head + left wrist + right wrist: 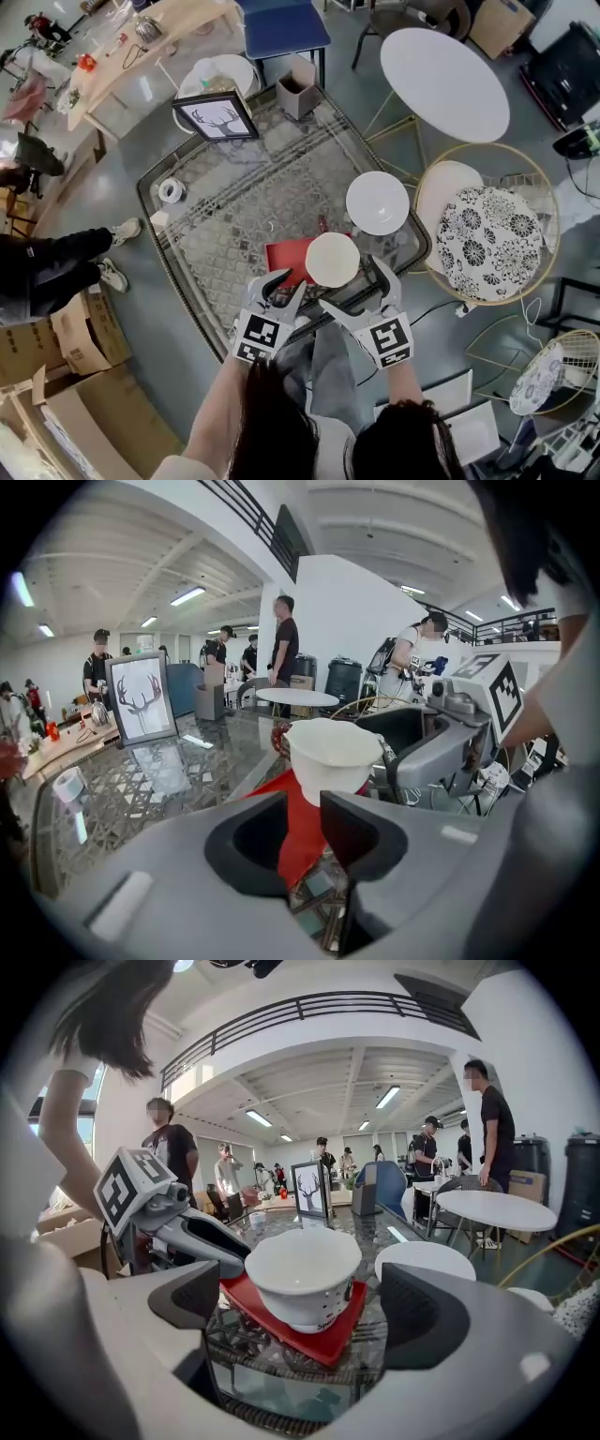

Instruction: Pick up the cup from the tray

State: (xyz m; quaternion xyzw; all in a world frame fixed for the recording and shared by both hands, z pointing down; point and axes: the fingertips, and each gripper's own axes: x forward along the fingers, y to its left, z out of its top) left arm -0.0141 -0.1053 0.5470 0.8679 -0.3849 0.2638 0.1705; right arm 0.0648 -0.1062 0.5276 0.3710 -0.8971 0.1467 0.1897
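A white cup (333, 260) (302, 1277) (332, 756) stands upright on a red tray (287, 256) (328, 1340) (298, 829) near the front edge of the glass table (234, 216). My right gripper (354, 286) (302, 1305) is wide open, one jaw on each side of the cup's near side, not touching it. My left gripper (286, 281) (304, 829) hovers over the tray's near left part, its jaws only narrowly apart with nothing between them. The cup lies just ahead and right of it.
A white plate (377, 202) (422, 1260) sits on the glass behind the cup. A framed deer picture (216, 117) (141, 697) and a tape roll (171, 190) are at the table's far side. A wire chair with patterned cushion (487, 230) stands right. People stand around.
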